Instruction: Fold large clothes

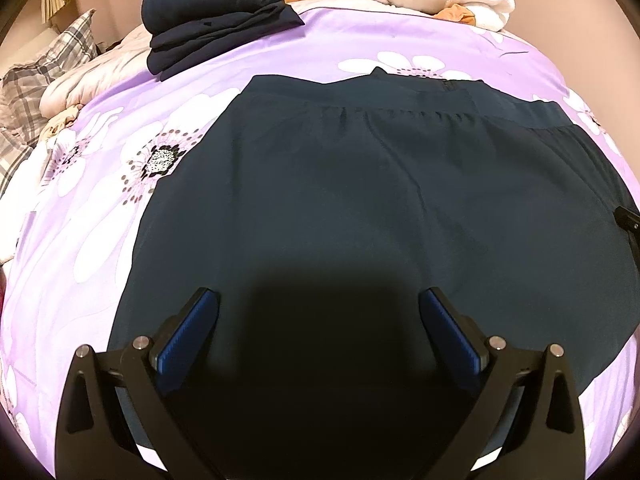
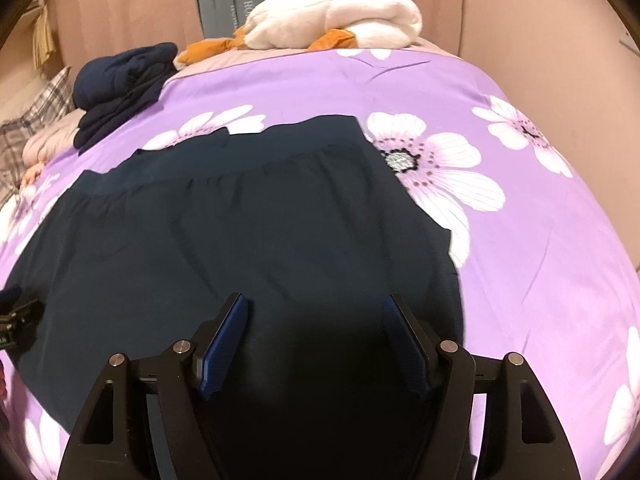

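before you: a bed under a purple cover [image 2: 520,240] printed with large white flowers. at its far edge, a white plush toy [image 2: 344,20] with orange parts. behind it, pinkish curtains [image 2: 120,8] and grey book spines [image 2: 224,4]. to your left, a plaid pillow [image 1: 48,64] beside a pale rumpled quilt [image 1: 100,76].

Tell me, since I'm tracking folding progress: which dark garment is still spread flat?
The dark teal skirt under the grippers lies flat; the navy garment at the bedspread's far edge is already folded.
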Action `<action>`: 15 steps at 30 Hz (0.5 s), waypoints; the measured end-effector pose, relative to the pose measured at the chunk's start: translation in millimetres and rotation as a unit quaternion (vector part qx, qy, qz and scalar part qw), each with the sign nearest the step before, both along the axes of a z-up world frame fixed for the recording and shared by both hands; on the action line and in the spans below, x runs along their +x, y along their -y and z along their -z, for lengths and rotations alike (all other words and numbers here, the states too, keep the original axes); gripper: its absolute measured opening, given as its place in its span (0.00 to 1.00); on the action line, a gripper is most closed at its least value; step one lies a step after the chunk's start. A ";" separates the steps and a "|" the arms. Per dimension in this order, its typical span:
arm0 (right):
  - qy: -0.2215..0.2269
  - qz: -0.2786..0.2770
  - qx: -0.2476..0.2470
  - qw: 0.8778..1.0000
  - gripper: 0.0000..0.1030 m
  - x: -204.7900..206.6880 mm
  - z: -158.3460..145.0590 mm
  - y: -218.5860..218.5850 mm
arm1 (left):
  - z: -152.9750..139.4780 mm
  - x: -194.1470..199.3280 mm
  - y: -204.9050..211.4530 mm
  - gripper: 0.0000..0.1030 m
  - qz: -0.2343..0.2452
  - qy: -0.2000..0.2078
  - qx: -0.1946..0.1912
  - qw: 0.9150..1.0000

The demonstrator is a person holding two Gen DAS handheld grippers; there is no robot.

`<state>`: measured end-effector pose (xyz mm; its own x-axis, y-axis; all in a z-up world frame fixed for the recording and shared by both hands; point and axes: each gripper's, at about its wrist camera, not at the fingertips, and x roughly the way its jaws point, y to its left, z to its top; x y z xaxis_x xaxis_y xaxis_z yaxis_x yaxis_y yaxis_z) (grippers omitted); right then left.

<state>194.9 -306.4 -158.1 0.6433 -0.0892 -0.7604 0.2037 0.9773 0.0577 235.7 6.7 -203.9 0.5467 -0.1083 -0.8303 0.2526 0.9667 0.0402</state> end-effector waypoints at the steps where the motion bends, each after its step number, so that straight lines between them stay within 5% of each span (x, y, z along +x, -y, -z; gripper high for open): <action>1: 0.000 0.000 0.000 1.000 0.67 -0.9 0.1 0.2 | -0.1 -0.4 -0.4 0.99 -0.001 0.000 0.001 1.000; 15: 0.004 0.010 0.006 1.000 0.67 -11.0 -0.7 5.4 | -3.2 -8.5 -20.8 1.00 -0.018 0.001 -0.001 1.000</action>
<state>183.8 -311.8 -157.4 0.6474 -0.0935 -0.7564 0.2225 0.9724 0.0702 227.2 27.6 -200.8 0.5527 -0.0906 -0.8285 0.2180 0.9752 0.0388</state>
